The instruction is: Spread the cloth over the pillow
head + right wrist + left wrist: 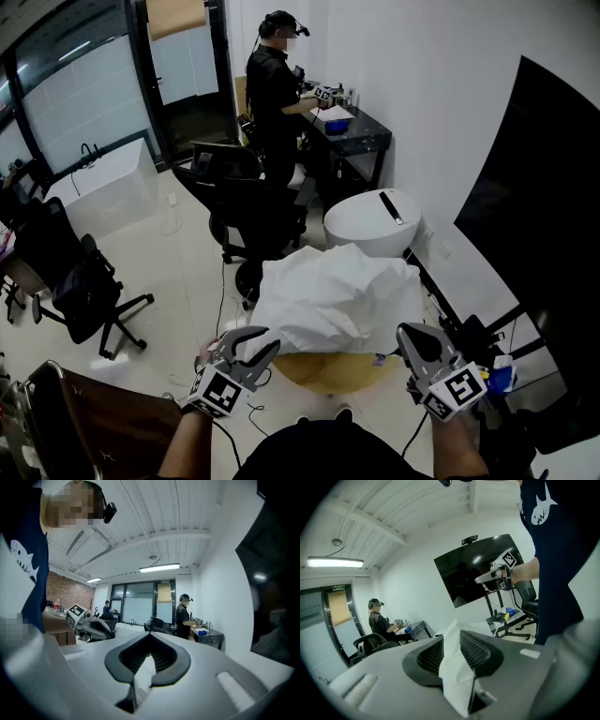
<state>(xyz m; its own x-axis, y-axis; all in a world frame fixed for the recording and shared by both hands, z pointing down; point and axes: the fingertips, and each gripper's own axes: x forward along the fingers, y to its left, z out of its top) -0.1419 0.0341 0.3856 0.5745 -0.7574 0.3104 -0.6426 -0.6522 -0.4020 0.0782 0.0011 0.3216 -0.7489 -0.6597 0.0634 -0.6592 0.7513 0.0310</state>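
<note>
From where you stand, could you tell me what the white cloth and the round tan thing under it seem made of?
The white cloth looks like thin, matte fabric: it crumples in soft folds and pinches flat in the left gripper and right gripper. The round tan thing has a smooth, dull surface; padded fabric or wood, too little shows to tell.

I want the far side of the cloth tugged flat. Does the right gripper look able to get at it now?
Probably not yet: the right gripper is shut on the near edge of the cloth, and the bunched cloth rises between it and the far side.
</note>
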